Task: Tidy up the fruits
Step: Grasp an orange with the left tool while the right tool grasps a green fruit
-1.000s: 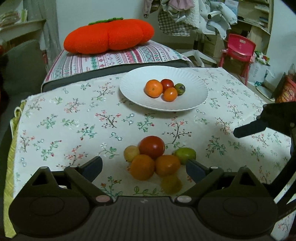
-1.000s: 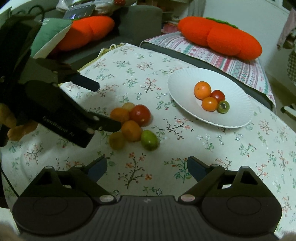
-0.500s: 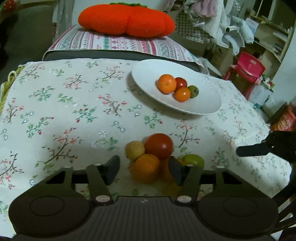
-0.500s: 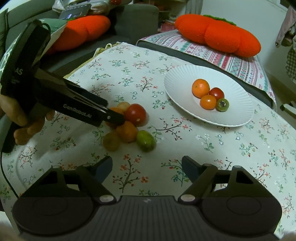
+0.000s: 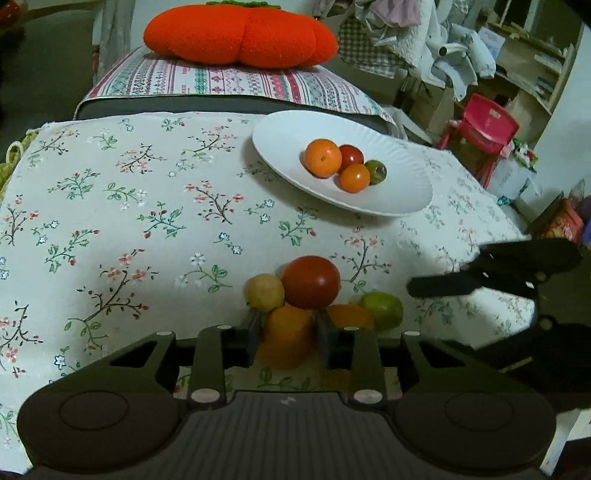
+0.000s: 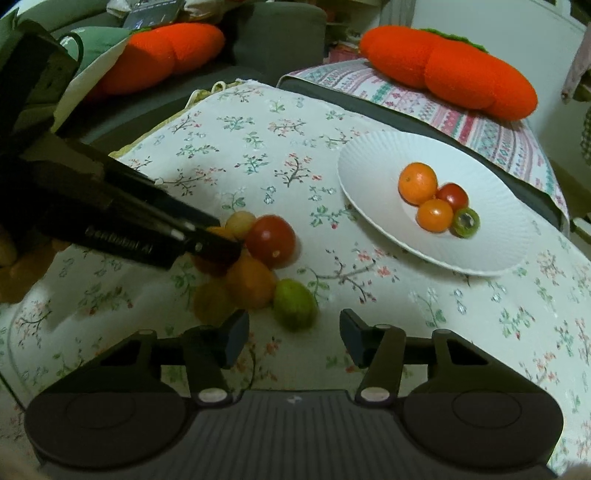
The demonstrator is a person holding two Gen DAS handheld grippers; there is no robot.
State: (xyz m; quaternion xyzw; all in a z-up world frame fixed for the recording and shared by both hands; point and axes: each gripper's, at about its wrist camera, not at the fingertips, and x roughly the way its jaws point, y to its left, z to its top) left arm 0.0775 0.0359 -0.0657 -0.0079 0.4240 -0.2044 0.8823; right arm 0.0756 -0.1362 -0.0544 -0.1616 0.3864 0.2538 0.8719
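Note:
A white plate [image 5: 280, 136] at the back right of the floral tablecloth holds an orange [image 5: 322, 158], a red tomato, a small orange fruit and a green one. Nearer lies a cluster of fruit: a big red tomato [image 5: 311, 282], a yellow fruit [image 5: 264, 293], a green fruit [image 5: 383, 309] and orange ones. My left gripper [image 5: 287, 338] is shut on an orange fruit [image 5: 287, 334] at the cluster's near side. In the right wrist view my right gripper [image 6: 293, 338] is open and empty, just short of the green fruit [image 6: 294, 303]; the plate [image 6: 373, 155] is to its right.
A striped cushion [image 5: 221, 79] with an orange pumpkin pillow [image 5: 240, 33] lies behind the table. A red child's chair [image 5: 480, 125] and cluttered shelves stand at the right. A second orange pillow [image 6: 159, 51] lies on a grey sofa at the left.
My left gripper has moved in and closed its fingers on the orange fruit. My right gripper has come closer to the cluster and its fingers have narrowed somewhat.

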